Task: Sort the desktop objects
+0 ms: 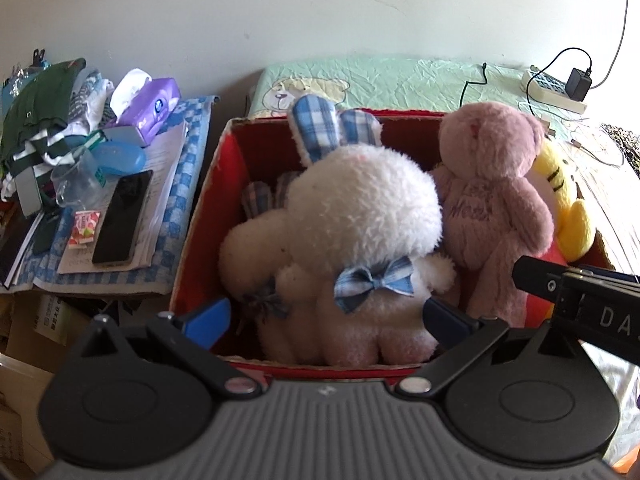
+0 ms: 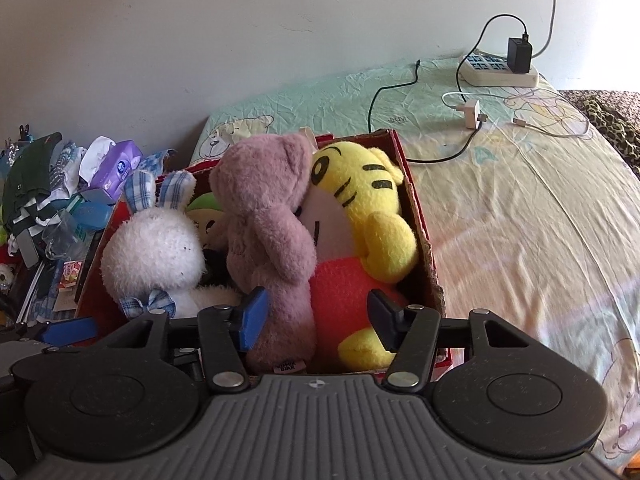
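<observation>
Plush toys packed upright in red box [image 1: 208, 196] on the bed; both tongs wide, holding nothing.

Left tongs [image 1: 326, 320] straddle the white rabbit [image 1: 360, 216]; right tongs [image 2: 316, 324] straddle the pink bear [image 2: 264, 216] and yellow tiger [image 2: 360, 200]. Judged light, soft, compressible: grip torso or head. A green toy [image 2: 204, 216] behind is mostly hidden; box floor unseen.

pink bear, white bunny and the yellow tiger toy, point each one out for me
pink bear [image 2: 264, 216], right wrist view, on its chest
white bunny [image 1: 360, 208], left wrist view, on its head
yellow tiger toy [image 2: 360, 184], right wrist view, on its face
</observation>
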A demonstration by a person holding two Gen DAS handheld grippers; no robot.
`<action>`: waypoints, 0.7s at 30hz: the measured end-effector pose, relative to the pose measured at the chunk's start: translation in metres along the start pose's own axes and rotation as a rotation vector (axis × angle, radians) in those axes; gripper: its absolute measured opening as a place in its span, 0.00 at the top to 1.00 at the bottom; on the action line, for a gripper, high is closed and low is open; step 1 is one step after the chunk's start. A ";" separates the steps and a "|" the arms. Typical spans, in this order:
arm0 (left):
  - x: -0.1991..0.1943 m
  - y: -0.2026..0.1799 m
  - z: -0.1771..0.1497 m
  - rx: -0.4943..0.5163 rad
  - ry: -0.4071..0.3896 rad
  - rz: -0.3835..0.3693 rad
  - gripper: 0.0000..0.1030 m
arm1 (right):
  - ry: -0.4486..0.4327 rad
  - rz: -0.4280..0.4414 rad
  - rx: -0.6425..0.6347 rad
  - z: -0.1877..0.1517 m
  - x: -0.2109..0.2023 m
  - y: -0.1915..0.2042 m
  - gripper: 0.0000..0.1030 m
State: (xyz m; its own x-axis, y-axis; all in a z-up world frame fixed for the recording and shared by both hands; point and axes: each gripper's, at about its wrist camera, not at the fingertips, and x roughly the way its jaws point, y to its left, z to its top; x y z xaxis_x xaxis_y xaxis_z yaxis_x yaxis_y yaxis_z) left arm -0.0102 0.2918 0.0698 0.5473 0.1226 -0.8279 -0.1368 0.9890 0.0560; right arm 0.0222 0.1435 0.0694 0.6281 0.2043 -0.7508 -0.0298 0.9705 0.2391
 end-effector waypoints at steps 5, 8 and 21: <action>-0.001 -0.001 -0.001 -0.002 -0.004 0.009 0.00 | -0.008 -0.005 -0.021 0.000 0.001 0.001 0.42; 0.000 0.001 -0.002 -0.016 -0.006 0.007 0.00 | -0.004 -0.003 -0.034 0.001 0.002 0.003 0.42; -0.002 0.002 -0.005 -0.041 -0.019 0.024 0.00 | -0.012 0.006 -0.086 0.004 0.004 0.015 0.41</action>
State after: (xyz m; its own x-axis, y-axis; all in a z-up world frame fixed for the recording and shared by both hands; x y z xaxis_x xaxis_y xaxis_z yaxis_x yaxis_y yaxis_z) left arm -0.0154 0.2934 0.0689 0.5590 0.1484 -0.8158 -0.1834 0.9816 0.0529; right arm 0.0275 0.1581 0.0721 0.6368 0.2089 -0.7422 -0.0997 0.9768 0.1893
